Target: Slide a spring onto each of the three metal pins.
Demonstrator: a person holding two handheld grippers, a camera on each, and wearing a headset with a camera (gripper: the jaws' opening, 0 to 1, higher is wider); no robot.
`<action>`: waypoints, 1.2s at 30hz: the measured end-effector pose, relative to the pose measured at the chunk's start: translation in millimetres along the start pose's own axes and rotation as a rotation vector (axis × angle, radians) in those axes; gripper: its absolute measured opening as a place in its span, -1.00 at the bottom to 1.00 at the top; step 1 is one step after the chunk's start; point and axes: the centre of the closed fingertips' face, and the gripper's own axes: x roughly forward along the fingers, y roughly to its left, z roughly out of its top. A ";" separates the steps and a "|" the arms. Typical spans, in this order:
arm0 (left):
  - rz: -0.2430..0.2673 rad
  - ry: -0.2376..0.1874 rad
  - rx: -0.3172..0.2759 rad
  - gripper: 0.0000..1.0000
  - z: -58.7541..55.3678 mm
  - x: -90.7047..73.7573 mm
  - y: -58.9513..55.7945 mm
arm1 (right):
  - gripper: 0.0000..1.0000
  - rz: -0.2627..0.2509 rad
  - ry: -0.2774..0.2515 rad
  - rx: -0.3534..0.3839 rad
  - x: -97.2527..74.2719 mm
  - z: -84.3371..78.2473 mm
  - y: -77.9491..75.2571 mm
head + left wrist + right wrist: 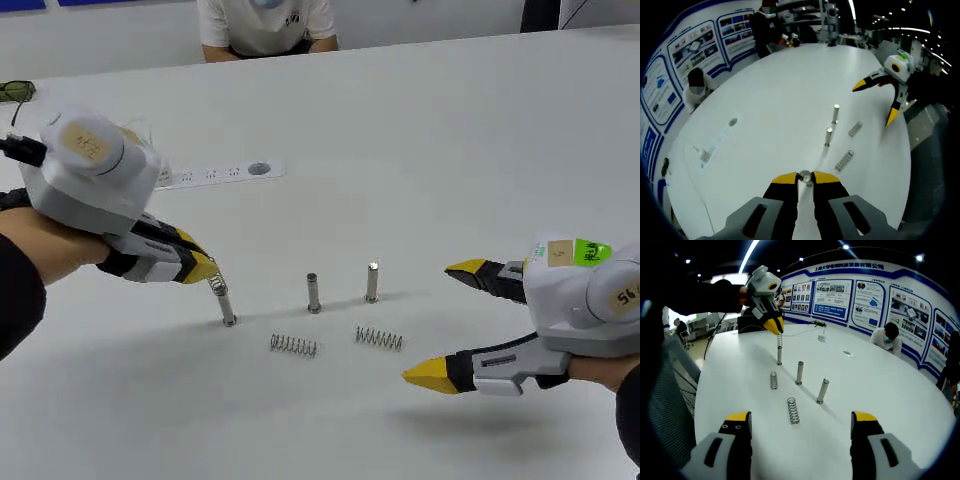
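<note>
This looks like a company lab or exhibition hall. A broad white counter [460,140] stands under strip ceiling lights [748,256]. Blue-framed display boards [840,297] with photos and a heading in Chinese characters line the wall. A person [265,25] sits at the counter's far edge.

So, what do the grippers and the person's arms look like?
The left gripper and the right gripper have light grey bodies and black jaws with yellow tips. The right carries a green sticker, the left a black cable. The sleeves are dark.
</note>
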 end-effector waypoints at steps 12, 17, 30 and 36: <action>-0.008 0.035 0.006 -0.79 -3.7 8.8 -2.2 | 0.65 -0.001 0.000 0.003 -0.1 -0.7 -1.0; -0.011 0.044 0.007 -0.79 -5.8 12.3 -2.5 | 0.65 -0.002 -0.001 0.004 -0.4 -1.0 -1.5; -0.016 0.061 0.011 -0.79 -14.0 23.9 -6.0 | 0.65 -0.005 0.002 0.006 -1.2 -2.4 -3.0; -0.014 0.059 0.007 -0.79 -16.2 26.5 -5.6 | 0.65 -0.005 0.004 0.006 -1.1 -2.9 -3.2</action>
